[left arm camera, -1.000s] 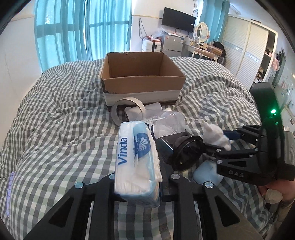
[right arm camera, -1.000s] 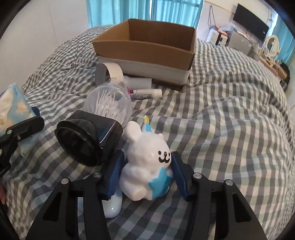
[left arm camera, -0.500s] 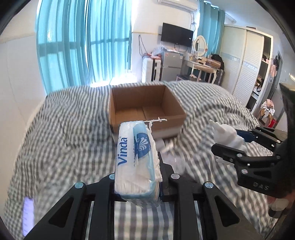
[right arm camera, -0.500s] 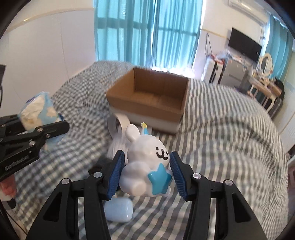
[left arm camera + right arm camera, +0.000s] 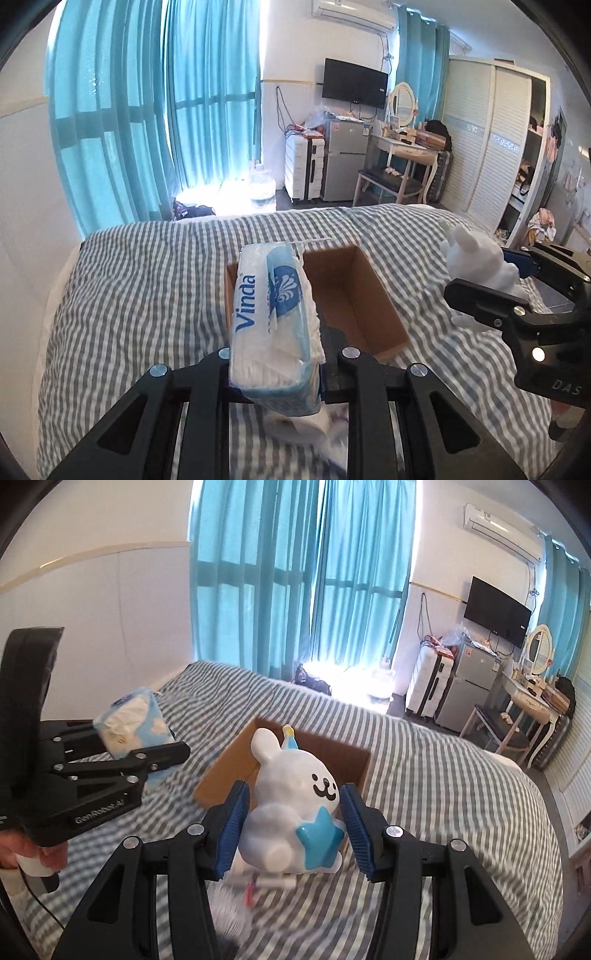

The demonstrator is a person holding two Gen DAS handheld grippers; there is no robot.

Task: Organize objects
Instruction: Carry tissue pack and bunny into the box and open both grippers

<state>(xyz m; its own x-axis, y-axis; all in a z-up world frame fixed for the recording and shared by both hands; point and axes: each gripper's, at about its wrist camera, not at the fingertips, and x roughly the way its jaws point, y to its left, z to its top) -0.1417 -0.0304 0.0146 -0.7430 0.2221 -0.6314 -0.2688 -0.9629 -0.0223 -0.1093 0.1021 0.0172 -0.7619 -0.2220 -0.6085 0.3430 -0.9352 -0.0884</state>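
carrying both loads in the air in front of the open brown cardboard box [image 5: 354, 291], the two grippers look set up for a drop into it, which would explain why each thing is held clear of the grey-and-white checked bed cover [image 5: 147, 288]. the left gripper [image 5: 275, 363] is clamped narrow on the soft white-and-blue plastic-wrapped tissue pack [image 5: 273, 314], squeezing its lower end so the pack stands up on end in front of the box's near wall. the right gripper [image 5: 293, 821] stands at a middling width, its blue ribbed pads [image 5: 232, 823] pressed on the flanks of the glossy white rabbit figurine with a blue star [image 5: 295, 797], upright and face out, likely because its rounded body gives the pads their best hold there. seen from the right wrist, the figurine sits in front of the box's near wall. small things stay blurred on the cover on the near side of the box, among them a white tube [image 5: 273, 880], so i judge more sorting remains.
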